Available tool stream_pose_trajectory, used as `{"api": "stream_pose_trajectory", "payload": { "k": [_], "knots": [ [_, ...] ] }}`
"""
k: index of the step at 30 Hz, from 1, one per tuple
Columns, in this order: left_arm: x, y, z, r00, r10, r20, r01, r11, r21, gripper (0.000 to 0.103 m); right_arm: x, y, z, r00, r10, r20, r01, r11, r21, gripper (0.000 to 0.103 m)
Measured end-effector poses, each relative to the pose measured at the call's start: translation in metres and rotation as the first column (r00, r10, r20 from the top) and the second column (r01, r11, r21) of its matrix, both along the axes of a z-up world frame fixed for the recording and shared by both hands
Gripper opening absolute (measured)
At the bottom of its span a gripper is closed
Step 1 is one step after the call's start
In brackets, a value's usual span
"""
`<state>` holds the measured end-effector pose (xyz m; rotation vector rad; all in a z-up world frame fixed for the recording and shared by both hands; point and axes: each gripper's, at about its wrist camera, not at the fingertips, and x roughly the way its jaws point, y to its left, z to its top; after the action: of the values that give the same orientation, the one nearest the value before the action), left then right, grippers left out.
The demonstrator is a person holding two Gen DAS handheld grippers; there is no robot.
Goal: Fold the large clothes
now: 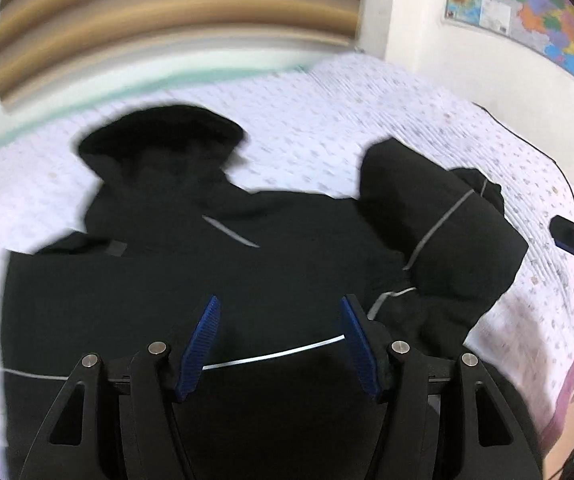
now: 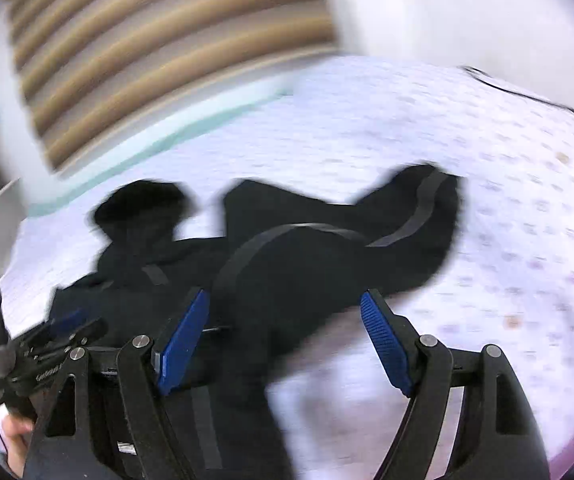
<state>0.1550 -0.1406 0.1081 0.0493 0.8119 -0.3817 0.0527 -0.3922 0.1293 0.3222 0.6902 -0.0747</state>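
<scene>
Black cloth lies right under the left gripper (image 1: 281, 346): a big jacket (image 1: 175, 280) spread on the bed (image 1: 327, 120). It looks soft, floppy and fairly heavy; best grabbed at a hem or sleeve (image 1: 447, 240). Both grippers point down, jaws apart, gripping nothing; the right gripper (image 2: 285, 344) hangs over the sleeve.

Black hooded jacket (image 1: 215, 272), thin pale grey-white piping lines across body and sleeve. Bedsheet (image 1: 327, 120) white-lilac, small grey-purple speckle print; pink-purple border at lower right of frame. Gripper pads (image 1: 201, 346) ribbed blue on black frames. Striped tan-and-brown panel (image 1: 175, 4) upper left, blurred, possibly blind. Multicoloured map (image 1: 527, 4) upper right: green, yellow, orange, purple, blue. Mint-green band (image 2: 167, 136) along far bed edge.
</scene>
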Motion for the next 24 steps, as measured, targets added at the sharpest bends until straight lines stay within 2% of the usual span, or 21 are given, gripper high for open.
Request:
{"api": "stream_pose_trajectory", "payload": {
  "k": [2, 4, 5, 7, 11, 14, 18, 19, 20, 21, 22, 23, 24],
  "knots": [
    [0.011, -0.020, -0.024, 0.999, -0.004, -0.041, 0.004, 1.000, -0.006, 0.063, 0.000, -0.039, -0.013, 0.997, -0.062, -0.036, 0.063, 0.998, 0.026, 0.081],
    [0.026, -0.043, -0.072, 0.995, -0.001, -0.096, 0.011, 0.995, 0.102, 0.065, 0.004, -0.068, -0.027, 0.993, -0.105, -0.058, 0.107, 0.993, 0.041, 0.081],
    [0.027, -0.049, -0.088, 0.996, 0.008, -0.088, 0.005, 0.989, 0.148, 0.065, 0.006, -0.083, -0.035, 0.989, -0.128, -0.072, 0.132, 0.990, 0.041, 0.081],
    [0.020, -0.046, -0.087, 0.999, 0.001, -0.033, 0.004, 0.990, 0.140, 0.066, 0.014, -0.113, -0.047, 0.983, -0.157, -0.092, 0.161, 0.986, 0.047, 0.081],
    [0.023, -0.032, -0.086, 0.999, -0.009, -0.046, 0.012, 0.998, 0.056, 0.066, 0.047, -0.158, -0.066, 0.976, -0.180, -0.119, 0.191, 0.978, 0.083, 0.081],
    [0.021, -0.031, -0.086, 1.000, -0.011, -0.017, 0.013, 0.998, 0.068, 0.066, 0.083, -0.176, -0.079, 0.971, -0.192, -0.142, 0.204, 0.977, 0.070, 0.081],
    [0.021, -0.037, -0.090, 1.000, -0.012, -0.005, 0.012, 0.998, 0.061, 0.067, 0.128, -0.182, -0.094, 0.979, -0.144, -0.144, 0.159, 0.982, 0.098, 0.081],
    [0.022, -0.036, -0.090, 1.000, -0.013, -0.003, 0.013, 0.998, 0.055, 0.067, 0.135, -0.179, -0.096, 0.981, -0.136, -0.138, 0.149, 0.985, 0.090, 0.078],
    [0.022, -0.037, -0.091, 1.000, -0.013, 0.000, 0.013, 0.999, 0.052, 0.067, 0.146, -0.173, -0.099, 0.985, -0.115, -0.130, 0.126, 0.989, 0.077, 0.063],
    [0.021, -0.037, -0.091, 1.000, -0.012, 0.003, 0.012, 0.999, 0.053, 0.067, 0.153, -0.166, -0.103, 0.987, -0.091, -0.130, 0.101, 0.992, 0.075, 0.057],
    [0.022, -0.037, -0.091, 1.000, -0.012, 0.004, 0.012, 0.999, 0.053, 0.067, 0.161, -0.160, -0.109, 0.987, -0.072, -0.141, 0.082, 0.995, 0.061, 0.047],
    [0.022, -0.037, -0.092, 1.000, -0.012, 0.006, 0.012, 0.999, 0.053, 0.067, 0.164, -0.155, -0.113, 0.987, -0.072, -0.144, 0.078, 0.996, 0.034, 0.029],
    [0.023, -0.037, -0.092, 1.000, -0.012, 0.007, 0.012, 0.999, 0.052, 0.067, 0.163, -0.150, -0.115, 0.989, -0.067, -0.136, 0.069, 0.997, 0.015, 0.021]
  ]
}}
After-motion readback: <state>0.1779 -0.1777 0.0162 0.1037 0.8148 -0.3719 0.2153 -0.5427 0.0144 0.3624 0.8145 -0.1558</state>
